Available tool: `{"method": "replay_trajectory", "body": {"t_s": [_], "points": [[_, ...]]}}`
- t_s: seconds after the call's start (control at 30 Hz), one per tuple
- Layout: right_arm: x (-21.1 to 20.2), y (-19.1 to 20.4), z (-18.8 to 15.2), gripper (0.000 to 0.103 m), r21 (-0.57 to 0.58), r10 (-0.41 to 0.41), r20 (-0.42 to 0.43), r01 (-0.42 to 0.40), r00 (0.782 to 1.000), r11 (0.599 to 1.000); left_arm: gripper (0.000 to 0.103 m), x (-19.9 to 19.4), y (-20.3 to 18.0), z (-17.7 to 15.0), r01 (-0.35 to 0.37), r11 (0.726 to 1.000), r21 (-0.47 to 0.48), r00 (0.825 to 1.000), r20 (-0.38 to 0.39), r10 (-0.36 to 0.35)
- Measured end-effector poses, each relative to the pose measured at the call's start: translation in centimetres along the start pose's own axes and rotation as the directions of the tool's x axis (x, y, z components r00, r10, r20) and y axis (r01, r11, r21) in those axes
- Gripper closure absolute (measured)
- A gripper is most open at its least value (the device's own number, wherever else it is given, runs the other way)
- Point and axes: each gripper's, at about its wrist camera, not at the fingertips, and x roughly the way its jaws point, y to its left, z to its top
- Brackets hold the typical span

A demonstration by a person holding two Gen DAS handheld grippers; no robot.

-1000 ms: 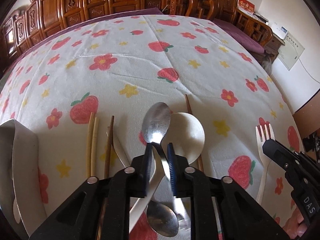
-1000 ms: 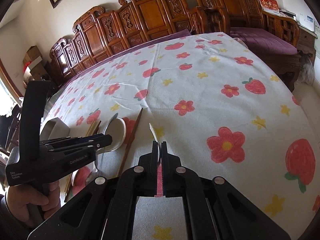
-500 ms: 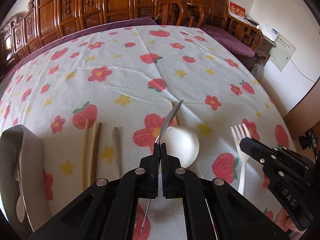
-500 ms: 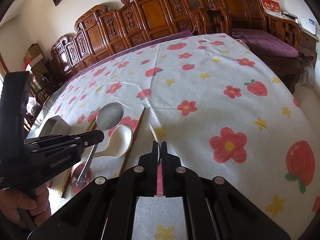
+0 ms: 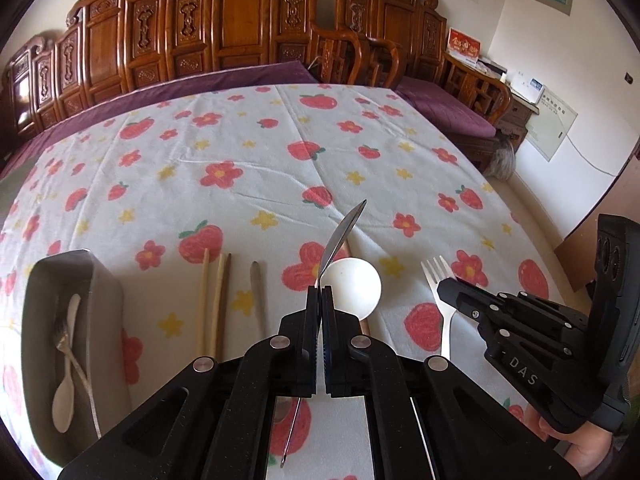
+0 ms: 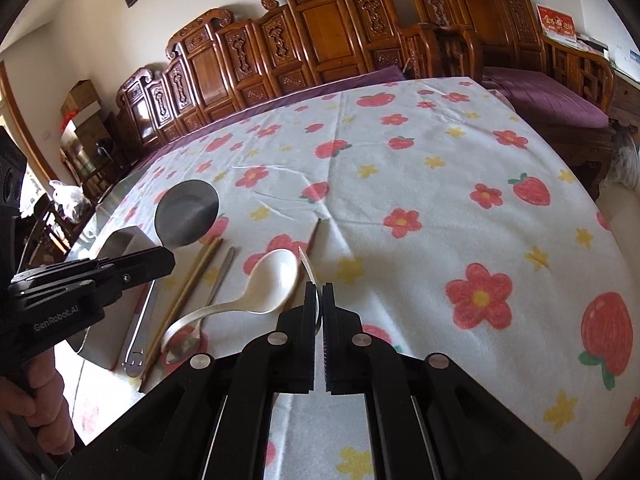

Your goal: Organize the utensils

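My left gripper (image 5: 320, 289) has its fingers clamped on the metal spoon (image 5: 340, 236), bowl pointing up-frame; the tray (image 5: 108, 300) lies lower left. Right gripper (image 6: 319, 285) fingers pinch the fork (image 6: 310, 268).

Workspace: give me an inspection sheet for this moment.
Surface: tablecloth printed with flowers and strawberries, creased.
Job's things: grey tray holding a white spoon and a metal fork; chopsticks, white soup spoon lying on the cloth.
Clutter: nothing seen.
Grippers: left gripper shut on a metal spoon, lifted; right gripper shut on a white fork.
Cables: one cable on the wall.
Surroundings: carved wooden benches, purple cushions.
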Motion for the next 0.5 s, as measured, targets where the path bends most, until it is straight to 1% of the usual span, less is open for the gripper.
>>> {"method": "replay_trajectory", "body": {"t_s": [0.17, 0.5], "points": [[-0.6, 2.0, 0.1, 0.099, -0.043, 0.032, 0.014, -0.032, 0.999, 0.999, 0.102, -2.4, 1.2, 0.1, 0.0, 1.0, -0.011, 0.999, 0.033, 0.0], [-0.4, 4.7, -0.4, 0.099, -0.094, 0.07, -0.006, -0.071, 0.997, 0.993, 0.102, -6.3, 4.0, -0.7, -0.02, 0.999, -0.032, 0.997, 0.077, 0.022]]}}
